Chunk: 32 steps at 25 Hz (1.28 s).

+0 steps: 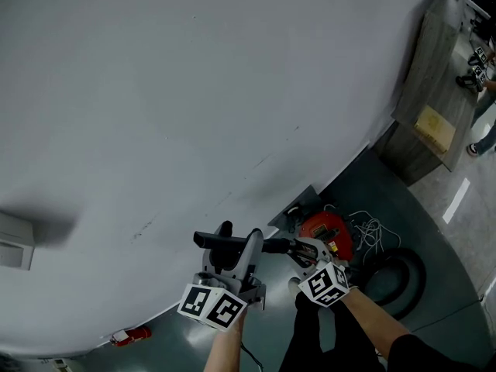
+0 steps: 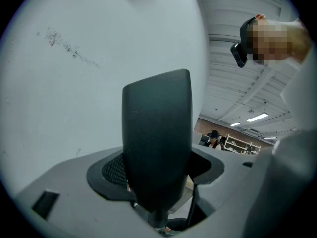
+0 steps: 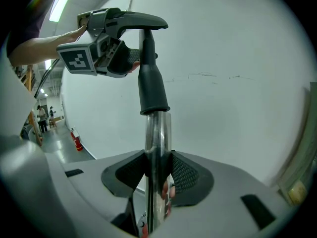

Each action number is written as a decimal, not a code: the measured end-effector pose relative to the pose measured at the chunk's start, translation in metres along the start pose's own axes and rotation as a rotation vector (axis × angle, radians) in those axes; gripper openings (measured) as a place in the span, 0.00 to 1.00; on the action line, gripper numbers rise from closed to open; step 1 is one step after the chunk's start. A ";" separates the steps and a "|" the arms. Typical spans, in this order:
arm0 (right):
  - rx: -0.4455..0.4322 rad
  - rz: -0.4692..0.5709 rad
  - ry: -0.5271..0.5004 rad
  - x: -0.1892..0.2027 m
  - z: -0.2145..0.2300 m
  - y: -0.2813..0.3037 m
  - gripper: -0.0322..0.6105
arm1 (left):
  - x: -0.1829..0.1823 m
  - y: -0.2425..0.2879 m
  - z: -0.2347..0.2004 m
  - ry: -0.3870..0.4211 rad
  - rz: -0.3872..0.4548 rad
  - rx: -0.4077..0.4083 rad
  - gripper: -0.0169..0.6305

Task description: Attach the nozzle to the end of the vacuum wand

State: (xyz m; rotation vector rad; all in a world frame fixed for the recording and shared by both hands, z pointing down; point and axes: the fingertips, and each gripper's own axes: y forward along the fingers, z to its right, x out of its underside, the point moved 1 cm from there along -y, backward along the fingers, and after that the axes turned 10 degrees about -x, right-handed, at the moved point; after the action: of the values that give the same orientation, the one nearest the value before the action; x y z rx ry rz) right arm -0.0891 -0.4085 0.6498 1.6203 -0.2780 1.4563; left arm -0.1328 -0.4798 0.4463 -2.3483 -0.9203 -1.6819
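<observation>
My right gripper [image 3: 157,178] is shut on the chrome vacuum wand [image 3: 157,148], which runs up between its jaws. The black nozzle [image 3: 151,83] sits with its sleeve over the wand's end, its flat head at the top. My left gripper [image 3: 101,48] is shut on the nozzle near that head. In the left gripper view the nozzle [image 2: 156,143] fills the gap between the jaws of the left gripper [image 2: 158,185]. In the head view the left gripper [image 1: 231,258] and the right gripper [image 1: 308,260] hold the nozzle [image 1: 221,242] and the wand [image 1: 280,246] in line, close to a pale wall.
A red vacuum body [image 1: 326,235] stands on the dark floor with a black hose coil [image 1: 401,279] and white cable [image 1: 366,227] beside it. A wooden cabinet [image 1: 434,91] is at the far right. A red fire extinguisher [image 1: 132,335] lies by the wall.
</observation>
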 end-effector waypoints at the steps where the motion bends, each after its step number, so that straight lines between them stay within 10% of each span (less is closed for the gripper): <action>1: 0.001 0.000 0.000 0.000 0.000 0.000 0.29 | 0.001 0.000 0.000 -0.002 -0.001 -0.001 0.53; 27: 0.013 0.013 -0.028 0.001 -0.001 0.000 0.29 | 0.008 0.024 -0.018 -0.098 -0.058 0.042 0.52; 32: 0.007 0.002 -0.012 0.003 0.001 0.002 0.29 | 0.008 0.019 -0.004 -0.010 -0.056 0.044 0.52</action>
State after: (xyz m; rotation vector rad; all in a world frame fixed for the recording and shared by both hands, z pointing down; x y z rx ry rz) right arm -0.0888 -0.4091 0.6531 1.6353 -0.2810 1.4514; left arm -0.1248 -0.4935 0.4601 -2.3253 -1.0228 -1.6538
